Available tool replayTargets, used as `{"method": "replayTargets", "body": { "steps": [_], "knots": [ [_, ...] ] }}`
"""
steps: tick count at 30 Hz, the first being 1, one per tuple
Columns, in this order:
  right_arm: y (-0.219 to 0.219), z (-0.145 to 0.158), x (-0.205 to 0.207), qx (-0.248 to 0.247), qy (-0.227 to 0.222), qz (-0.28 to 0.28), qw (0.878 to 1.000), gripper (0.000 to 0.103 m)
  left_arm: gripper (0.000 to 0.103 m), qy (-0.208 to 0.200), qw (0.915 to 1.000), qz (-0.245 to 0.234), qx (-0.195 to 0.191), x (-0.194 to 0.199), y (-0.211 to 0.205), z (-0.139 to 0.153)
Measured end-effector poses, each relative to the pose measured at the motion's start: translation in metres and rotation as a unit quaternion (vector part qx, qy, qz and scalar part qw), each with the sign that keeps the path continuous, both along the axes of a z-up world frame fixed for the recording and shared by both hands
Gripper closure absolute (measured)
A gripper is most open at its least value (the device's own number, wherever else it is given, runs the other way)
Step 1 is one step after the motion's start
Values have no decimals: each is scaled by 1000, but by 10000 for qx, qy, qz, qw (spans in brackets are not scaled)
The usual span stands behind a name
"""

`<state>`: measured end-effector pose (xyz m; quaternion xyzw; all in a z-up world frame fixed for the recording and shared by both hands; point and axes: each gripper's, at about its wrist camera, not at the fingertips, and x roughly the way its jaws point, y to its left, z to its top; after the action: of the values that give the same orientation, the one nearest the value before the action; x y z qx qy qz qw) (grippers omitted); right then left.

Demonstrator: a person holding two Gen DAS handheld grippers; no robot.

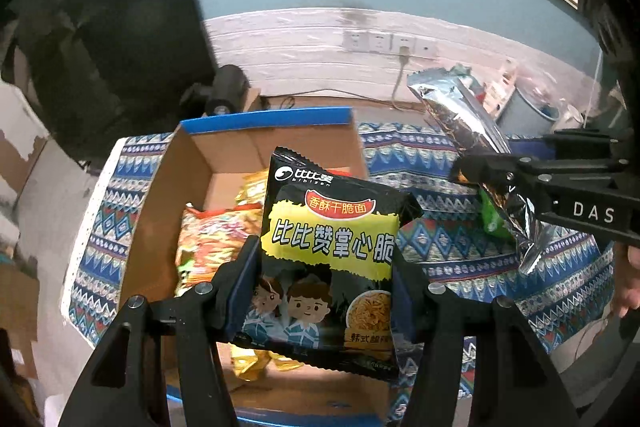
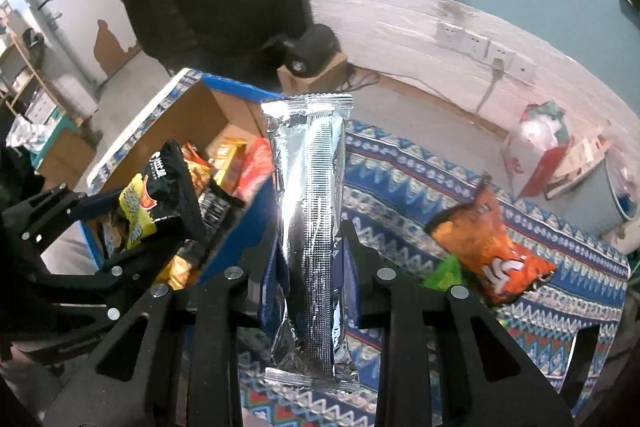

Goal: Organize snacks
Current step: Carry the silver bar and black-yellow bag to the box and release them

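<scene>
My left gripper [image 1: 324, 267] is shut on a black and yellow noodle snack packet [image 1: 328, 251] and holds it above the open cardboard box [image 1: 160, 187]. The box holds several snack packets [image 1: 212, 239]. My right gripper [image 2: 310, 247] is shut on a long silver foil packet [image 2: 308, 227], held upright above the patterned cloth beside the box. That gripper [image 1: 480, 171] and its silver packet [image 1: 464, 115] also show in the left wrist view at the right. The left gripper [image 2: 160, 223] with the black packet [image 2: 160, 187] shows in the right wrist view over the box [image 2: 184, 115].
An orange snack bag [image 2: 492, 247] and a green packet [image 2: 444, 273] lie on the blue patterned tablecloth [image 2: 400, 179] right of the box. A black device on a small carton [image 2: 312, 51] stands behind the table. Wall sockets [image 1: 384, 41] are on the far wall.
</scene>
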<state>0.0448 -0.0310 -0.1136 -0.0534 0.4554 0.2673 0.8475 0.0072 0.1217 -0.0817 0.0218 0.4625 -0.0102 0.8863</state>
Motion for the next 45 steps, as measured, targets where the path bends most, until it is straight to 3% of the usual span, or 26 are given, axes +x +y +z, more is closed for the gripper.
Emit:
{"method": "replayTargets", "body": {
  "steps": [14,19,25,32,45],
  "knots": [
    [65,-9,9,-18,156,363,9992,76,43,215,9959,872,78,9,76,-18],
    [84,-14,13,7,270,461,9986,76,43,272,9933,1117,-64,13,94,-23],
    [110,-16,16,-14,300,631,9976,76,42,379,9896,1376,-173,17,110,-29],
    [132,-26,21,15,481,756,9960,76,29,455,9854,1639,-98,16,120,-31],
    [142,-34,27,153,658,794,9946,74,28,263,9848,1709,-188,12,119,-16]
  ]
}}
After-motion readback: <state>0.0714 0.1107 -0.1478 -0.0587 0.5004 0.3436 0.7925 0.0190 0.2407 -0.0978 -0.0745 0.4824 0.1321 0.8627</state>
